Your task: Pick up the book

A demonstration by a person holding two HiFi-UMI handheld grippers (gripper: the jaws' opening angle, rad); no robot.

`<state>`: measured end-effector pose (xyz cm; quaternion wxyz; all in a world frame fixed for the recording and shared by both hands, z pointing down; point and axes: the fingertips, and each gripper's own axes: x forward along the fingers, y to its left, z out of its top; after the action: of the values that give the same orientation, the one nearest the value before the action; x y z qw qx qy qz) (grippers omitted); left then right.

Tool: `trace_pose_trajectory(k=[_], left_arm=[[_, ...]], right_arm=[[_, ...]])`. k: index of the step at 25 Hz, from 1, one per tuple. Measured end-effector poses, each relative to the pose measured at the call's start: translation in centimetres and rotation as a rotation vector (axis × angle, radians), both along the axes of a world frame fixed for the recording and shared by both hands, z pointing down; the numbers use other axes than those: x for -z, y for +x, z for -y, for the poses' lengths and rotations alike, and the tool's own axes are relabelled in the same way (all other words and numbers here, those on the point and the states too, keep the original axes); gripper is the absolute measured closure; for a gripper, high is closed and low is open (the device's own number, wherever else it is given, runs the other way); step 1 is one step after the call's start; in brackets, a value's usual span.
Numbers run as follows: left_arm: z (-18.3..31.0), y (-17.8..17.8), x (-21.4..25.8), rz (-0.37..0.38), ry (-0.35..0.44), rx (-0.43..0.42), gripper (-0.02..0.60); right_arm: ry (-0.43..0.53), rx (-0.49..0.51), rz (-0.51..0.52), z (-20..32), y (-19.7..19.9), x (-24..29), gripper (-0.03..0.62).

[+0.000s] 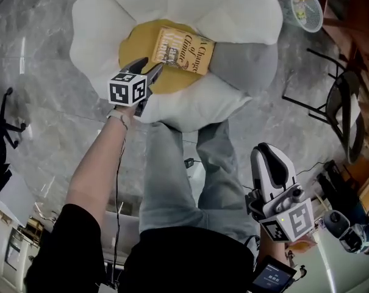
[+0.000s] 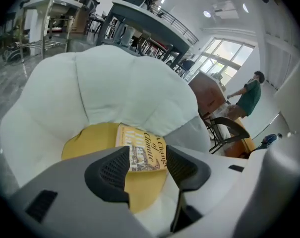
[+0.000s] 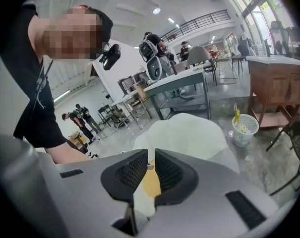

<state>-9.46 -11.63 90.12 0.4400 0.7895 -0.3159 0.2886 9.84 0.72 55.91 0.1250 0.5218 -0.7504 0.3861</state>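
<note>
Legs [image 1: 172, 176], cushion [image 1: 111, 17] under book [image 1: 184, 49], basket [image 1: 307, 10] beyond

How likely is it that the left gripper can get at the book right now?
Probably yes. The left gripper hangs just short of the book, its jaws apart and empty. The book lies flat and uncovered on the yellow cushion, and nothing stands between them.
</note>
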Motion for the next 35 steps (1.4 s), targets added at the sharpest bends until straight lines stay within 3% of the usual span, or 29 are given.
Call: trace_pose_trajectory(k=[13,21,26,32,35], left_arm=[[0.4,-0.8,-13.2,0.054,-0.122,0.028,0.333],[0.3,-0.5,-16.2,0.006,-0.197,0.047,0.314],[0.5,-0.3,-16.1,-0.009,-0.199,0.055,0.311],[0.8,0.3,-15.0,-0.076,-0.211,0.146,0.311],[0.7,0.4,-14.9,-0.107,-0.229,0.151,0.311]], right_arm=[[-0.071,-0.032,-0.005,-0.5,-0.6,-5.2,0.533],[-0.084,-0.076,0.025,-0.4,-0.6,-5.5,0.533],[-0.076,-0.071,0.027,-0.3,-0.4,-5.4,0.533],[-0.084,-0.080,0.029,-0.9,-0.3,-5.3,0.533],[-0.087,-0.078,0.038,-0.4,-0.9,-5.4,0.533]])
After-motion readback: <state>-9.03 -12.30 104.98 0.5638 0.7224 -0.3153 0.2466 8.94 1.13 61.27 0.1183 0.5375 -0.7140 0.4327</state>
